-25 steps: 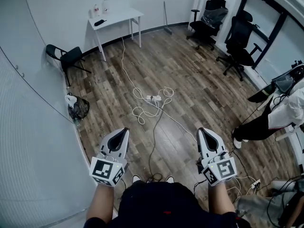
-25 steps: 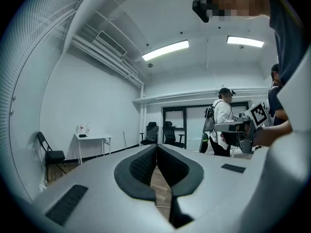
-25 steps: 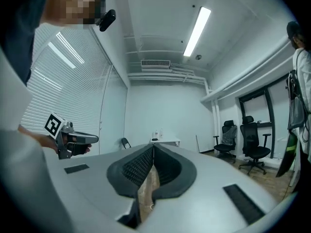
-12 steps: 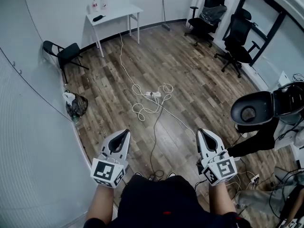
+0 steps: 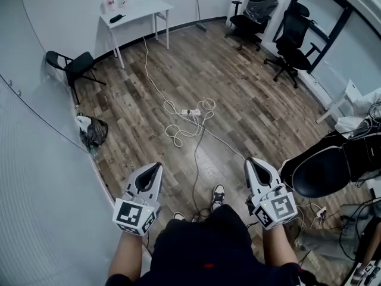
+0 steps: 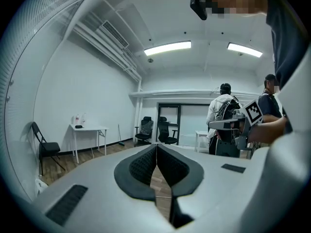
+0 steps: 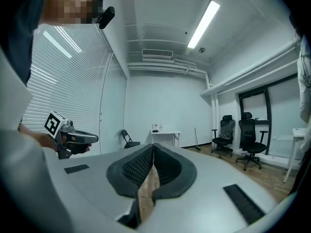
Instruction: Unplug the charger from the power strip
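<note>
A white power strip (image 5: pixel 191 112) lies on the wood floor in the middle of the room, with white cords looped around it; a plug on it cannot be made out at this distance. My left gripper (image 5: pixel 156 166) and right gripper (image 5: pixel 249 161) are held level in front of me, well short of the strip, both shut with nothing between the jaws. In the left gripper view the left gripper (image 6: pixel 156 147) has its tips pressed together. In the right gripper view the right gripper (image 7: pixel 152 146) is likewise shut. The strip appears in neither gripper view.
A white cord (image 5: pixel 152 76) runs from the strip toward a white table (image 5: pixel 136 12) at the far wall. A folding chair (image 5: pixel 70 66) and a black bag (image 5: pixel 92 131) stand at the left. Office chairs (image 5: pixel 271 19) stand at the far right. Another person (image 6: pixel 222 118) is nearby.
Both grippers and I have moved forward into the room; the power strip sits slightly higher in the head view. A dark chair now fills the right edge. Both grippers stayed shut.
</note>
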The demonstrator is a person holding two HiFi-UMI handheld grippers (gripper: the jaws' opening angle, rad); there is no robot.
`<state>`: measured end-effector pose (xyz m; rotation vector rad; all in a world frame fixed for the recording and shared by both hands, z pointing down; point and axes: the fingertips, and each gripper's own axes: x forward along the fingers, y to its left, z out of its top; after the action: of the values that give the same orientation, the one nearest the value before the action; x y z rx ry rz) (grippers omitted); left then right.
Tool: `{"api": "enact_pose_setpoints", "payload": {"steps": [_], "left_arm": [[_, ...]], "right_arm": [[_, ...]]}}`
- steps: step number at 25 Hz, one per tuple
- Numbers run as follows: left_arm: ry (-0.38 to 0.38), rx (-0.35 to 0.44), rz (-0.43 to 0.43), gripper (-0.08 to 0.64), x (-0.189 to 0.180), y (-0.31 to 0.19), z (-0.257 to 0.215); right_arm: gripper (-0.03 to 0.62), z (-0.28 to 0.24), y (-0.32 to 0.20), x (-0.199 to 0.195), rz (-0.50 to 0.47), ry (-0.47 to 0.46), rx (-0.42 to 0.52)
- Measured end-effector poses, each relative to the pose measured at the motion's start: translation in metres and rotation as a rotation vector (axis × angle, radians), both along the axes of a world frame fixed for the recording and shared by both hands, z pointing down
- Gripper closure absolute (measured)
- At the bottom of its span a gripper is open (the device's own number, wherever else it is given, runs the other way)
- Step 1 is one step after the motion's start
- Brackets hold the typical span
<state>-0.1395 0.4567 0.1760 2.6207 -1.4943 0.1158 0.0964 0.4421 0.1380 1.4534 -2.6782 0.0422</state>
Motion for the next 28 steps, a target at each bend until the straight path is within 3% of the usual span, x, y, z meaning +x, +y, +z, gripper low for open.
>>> {"api": "enact_pose_setpoints", "payload": {"steps": [5,11,23,28], "left_arm": [[0.007,-0.010,-0.011,0.537,-0.004,-0.023,0.006],[-0.001,-0.032,-0.029,0.537,0.011,-0.073,0.011],[-0.037,-0.048,-0.060,0.537,0.108,-0.227,0.006],[-0.014,-0.056,-0.108,0.537,0.149,-0.280,0.005]], "right_arm": [[0.569,0.010,-0.028,-0.010,-0.019,-0.002,-0.005],[0.569,0.023,-0.086,0.007,-0.014,-0.027,-0.031],[0.569,0.050,-0.241,0.109,-0.054,-0.105,-0.091],[0.569,0.059,-0.299,0.154,-0.094,-0.102,-0.121]]}}
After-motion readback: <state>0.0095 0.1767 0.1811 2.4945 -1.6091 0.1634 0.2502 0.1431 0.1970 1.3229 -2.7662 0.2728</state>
